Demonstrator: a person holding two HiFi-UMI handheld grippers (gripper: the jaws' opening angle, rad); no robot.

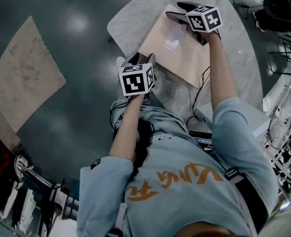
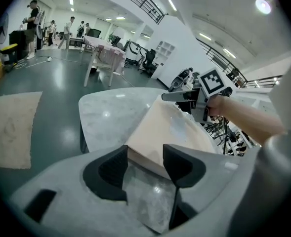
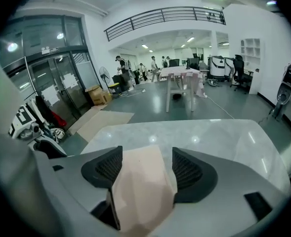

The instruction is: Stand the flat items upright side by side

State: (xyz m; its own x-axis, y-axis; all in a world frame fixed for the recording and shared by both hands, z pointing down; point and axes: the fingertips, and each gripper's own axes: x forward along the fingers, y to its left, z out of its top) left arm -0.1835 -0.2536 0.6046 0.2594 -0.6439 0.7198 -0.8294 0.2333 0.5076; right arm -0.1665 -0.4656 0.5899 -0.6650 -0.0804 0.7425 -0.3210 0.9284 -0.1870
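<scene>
Looking down from the head view, I've got both grippers over the marble table (image 1: pixel 135 21), one at each end of the pink-beige board (image 1: pixel 177 53) that lies flat on it. L gripper (image 1: pixel 138 59) sits at the board's near corner, the one closest to the person's body. R gripper (image 1: pixel 181 12) is at the opposite, far corner, w/ the arm stretched out alongside the board. So the board runs diagonally btwn the two, most of its face bare.

L gripper view: jaws apart, approx mid-to-wide. The board's near corner pokes in btwn the pads from the far side. Its thick pale edge shows just past the left pad, and the right pad sits in front of the board's side. Neither pad looks to be pressing on it, so I read it as not gripped. Table marble shows thru the gap below the corner. R gripper shows beyond, at the board's far end.

R gripper view: jaws also well apart. The board's corner fills nearly the whole gap btwn the pads and runs back toward the camera, deeper in than on the L side. A thin sliver of space shows beside the right pad. On the left the board's edge is right up against the pad, tho I can't tell if it touches. No clamp on it that I can see. Table top stretches out past the tips.

Board is flat, not yet stood up.
</scene>
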